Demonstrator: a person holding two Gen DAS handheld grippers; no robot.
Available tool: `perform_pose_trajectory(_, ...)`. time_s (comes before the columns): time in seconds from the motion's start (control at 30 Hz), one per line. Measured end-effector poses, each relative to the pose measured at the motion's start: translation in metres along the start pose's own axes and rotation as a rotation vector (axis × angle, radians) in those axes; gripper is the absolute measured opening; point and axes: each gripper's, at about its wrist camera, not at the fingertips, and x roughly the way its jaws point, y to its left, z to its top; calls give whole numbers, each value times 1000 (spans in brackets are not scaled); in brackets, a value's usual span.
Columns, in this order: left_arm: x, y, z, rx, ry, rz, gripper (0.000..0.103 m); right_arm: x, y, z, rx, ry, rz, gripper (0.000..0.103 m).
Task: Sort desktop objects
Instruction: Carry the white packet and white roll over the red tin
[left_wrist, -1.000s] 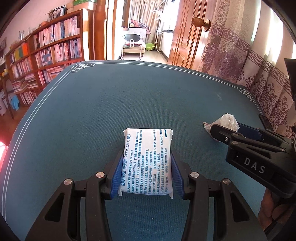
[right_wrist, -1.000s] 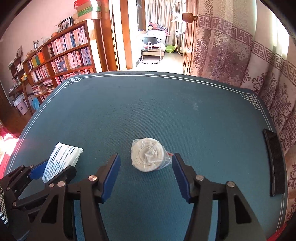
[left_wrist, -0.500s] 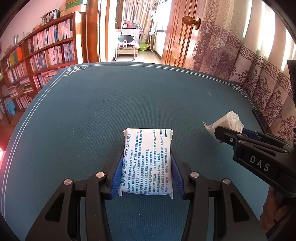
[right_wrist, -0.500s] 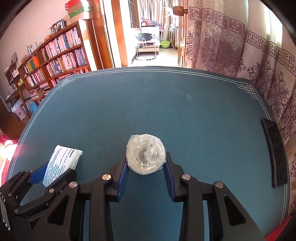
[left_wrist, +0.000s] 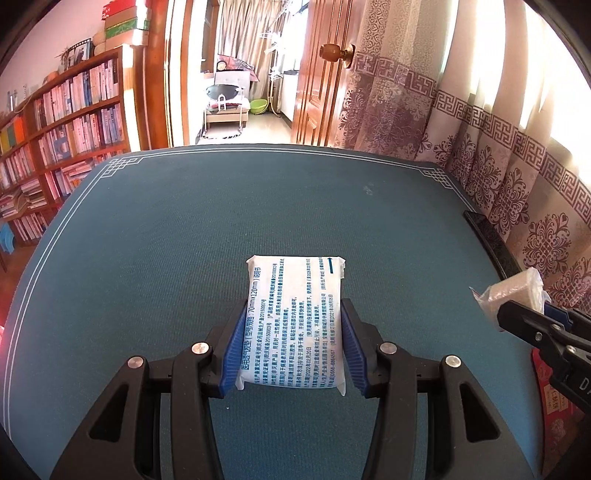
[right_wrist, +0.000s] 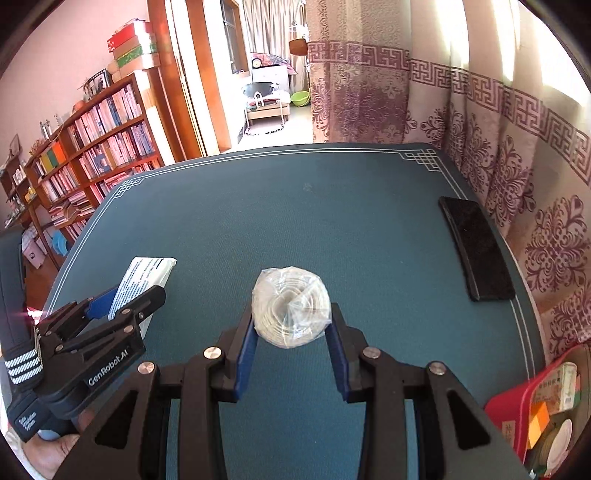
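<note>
My left gripper (left_wrist: 293, 314) is shut on a white packet with blue print (left_wrist: 293, 319) and holds it above the blue tablecloth (left_wrist: 221, 221). The packet (right_wrist: 142, 275) and the left gripper (right_wrist: 122, 301) also show at the left of the right wrist view. My right gripper (right_wrist: 291, 314) is shut on a coil of white cord in a clear bag (right_wrist: 290, 307), lifted off the cloth. The bagged coil (left_wrist: 515, 295) shows at the right edge of the left wrist view.
A black flat slab (right_wrist: 474, 247) lies near the table's right edge, by the patterned curtain (right_wrist: 498, 140). A red box with small items (right_wrist: 535, 406) sits at the lower right. A bookshelf (left_wrist: 62, 147) stands to the left, beyond the table.
My right gripper closed on the bagged coil and lifted it. Both grippers have risen and tilted up, each with its object; the table looks farther below.
</note>
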Motion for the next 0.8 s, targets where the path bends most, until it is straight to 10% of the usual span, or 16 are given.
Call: perform_pose_trajectory(0.8, -43, -93, -27, 213, -28, -178, 51, -149, -146, -105, 304, -112, -248, 40)
